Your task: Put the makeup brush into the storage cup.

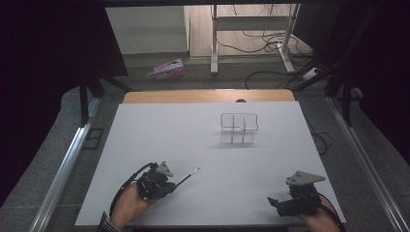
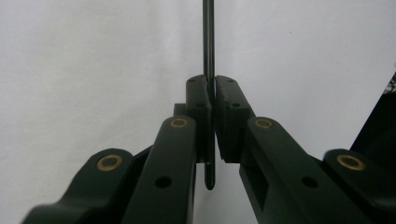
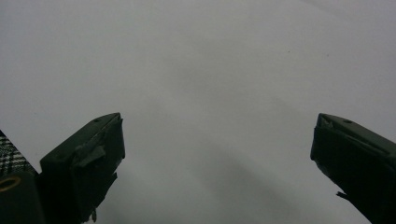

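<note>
Carton [image 1: 168, 68] on the floor beyond the desk: pink-and-white print, too small to read
Desk [image 1: 159, 130]: bare white sheet, no lettering
Readable text: none

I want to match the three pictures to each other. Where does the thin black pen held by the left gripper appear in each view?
High view: the pen is lower left of centre, pointing up-right from the left gripper.
Left gripper view: upright at centre, pinched between the jaws.
Right gripper view: not in it.
Shared landmark: the white table.
</note>
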`<state>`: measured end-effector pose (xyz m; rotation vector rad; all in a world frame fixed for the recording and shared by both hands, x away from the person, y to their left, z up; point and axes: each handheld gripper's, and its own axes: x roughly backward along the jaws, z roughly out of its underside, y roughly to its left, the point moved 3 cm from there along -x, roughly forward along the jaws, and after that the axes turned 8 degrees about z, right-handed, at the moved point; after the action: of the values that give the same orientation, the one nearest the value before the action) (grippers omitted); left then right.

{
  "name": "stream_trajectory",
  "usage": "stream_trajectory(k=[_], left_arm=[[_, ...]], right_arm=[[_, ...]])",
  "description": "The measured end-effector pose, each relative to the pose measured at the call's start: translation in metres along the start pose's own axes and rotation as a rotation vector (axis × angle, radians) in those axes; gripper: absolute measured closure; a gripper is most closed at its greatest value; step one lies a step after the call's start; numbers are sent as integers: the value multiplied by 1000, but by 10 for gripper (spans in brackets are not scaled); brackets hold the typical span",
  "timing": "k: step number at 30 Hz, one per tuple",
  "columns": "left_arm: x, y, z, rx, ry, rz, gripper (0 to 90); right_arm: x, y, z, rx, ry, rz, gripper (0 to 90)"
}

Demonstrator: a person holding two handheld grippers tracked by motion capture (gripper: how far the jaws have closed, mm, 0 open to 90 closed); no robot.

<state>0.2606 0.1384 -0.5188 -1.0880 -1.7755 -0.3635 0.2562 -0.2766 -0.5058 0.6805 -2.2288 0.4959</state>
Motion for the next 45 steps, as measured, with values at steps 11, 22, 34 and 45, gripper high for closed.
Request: stream_trajectory(k=[11,22,34,45], left_arm=[[9,-10,3,-20,-103,-19,854],[18,-18,9,-19,-198,-31,854],[24,-26,8,-24,-317,8,854],[18,-34,5,-23,-394,106,854]], right_arm=[[1,-3,0,-29,-19,-3,0],[2,-4,0,-35,-32,-4,0],[7,0,-8,-60,-113,-58,0],[11,10,-23,-72,-211,-148,0]])
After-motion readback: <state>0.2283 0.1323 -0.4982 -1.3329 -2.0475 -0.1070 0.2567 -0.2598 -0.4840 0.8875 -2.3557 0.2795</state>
